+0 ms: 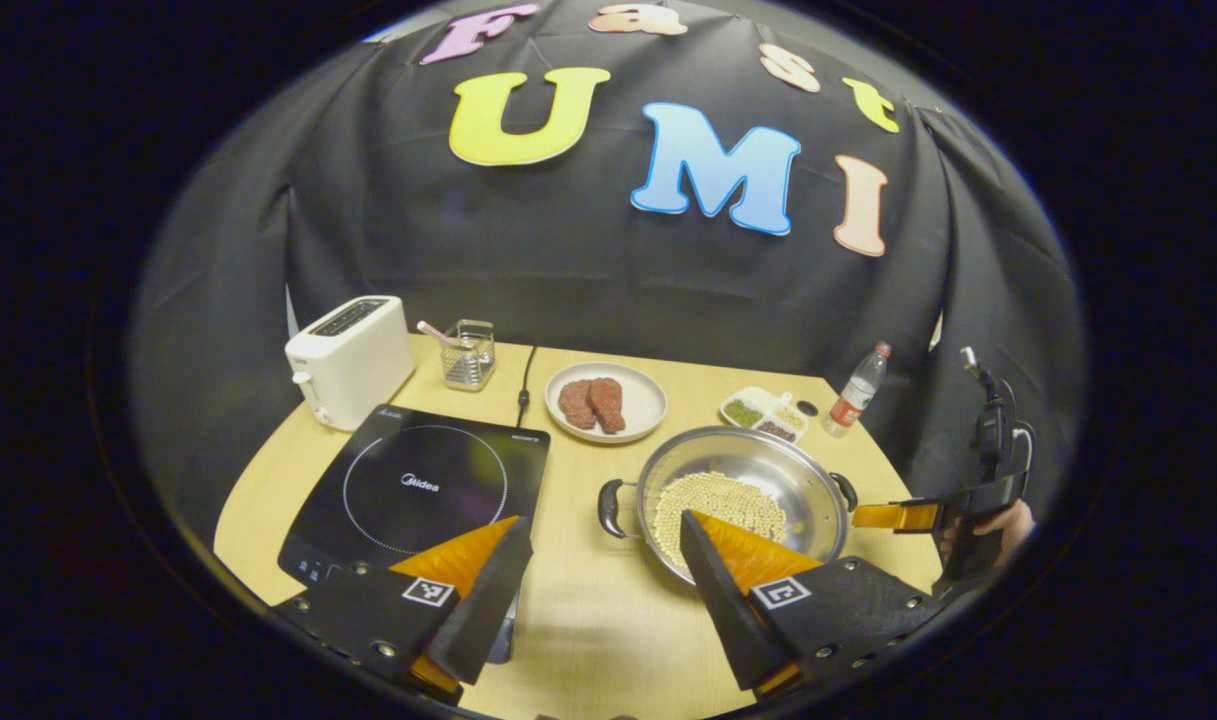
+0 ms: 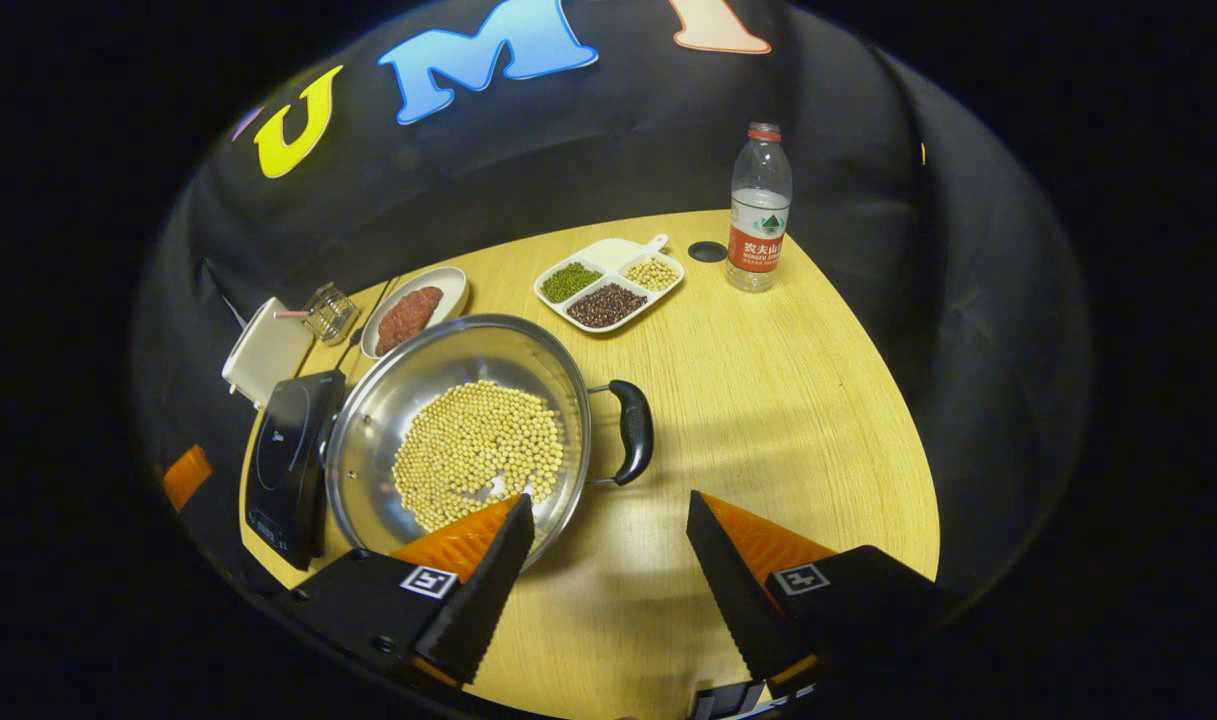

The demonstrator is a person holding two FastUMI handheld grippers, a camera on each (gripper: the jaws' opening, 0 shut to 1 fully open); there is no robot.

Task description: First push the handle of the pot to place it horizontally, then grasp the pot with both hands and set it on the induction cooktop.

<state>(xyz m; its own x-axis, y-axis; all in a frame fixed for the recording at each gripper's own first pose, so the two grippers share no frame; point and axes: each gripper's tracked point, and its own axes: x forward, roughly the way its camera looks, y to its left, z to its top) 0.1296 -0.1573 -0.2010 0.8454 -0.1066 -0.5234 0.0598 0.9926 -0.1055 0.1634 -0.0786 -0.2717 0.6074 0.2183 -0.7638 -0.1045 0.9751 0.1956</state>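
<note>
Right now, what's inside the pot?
A heap of pale yellow beans lies on the bottom of the pot; bare steel shows around it. The near edge is covered by the jaws in both views.

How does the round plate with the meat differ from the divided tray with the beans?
The plate is round and undivided; the tray is roughly rectangular, split into compartments, with a small handle tab. The plate carries reddish-brown meat in one group; the tray carries green, dark and pale beans, each kind in its own compartment. The plate lies nearer the induction cooktop; the tray lies nearer the water bottle. Both are white, shallow, and flat on the wooden table.
</note>
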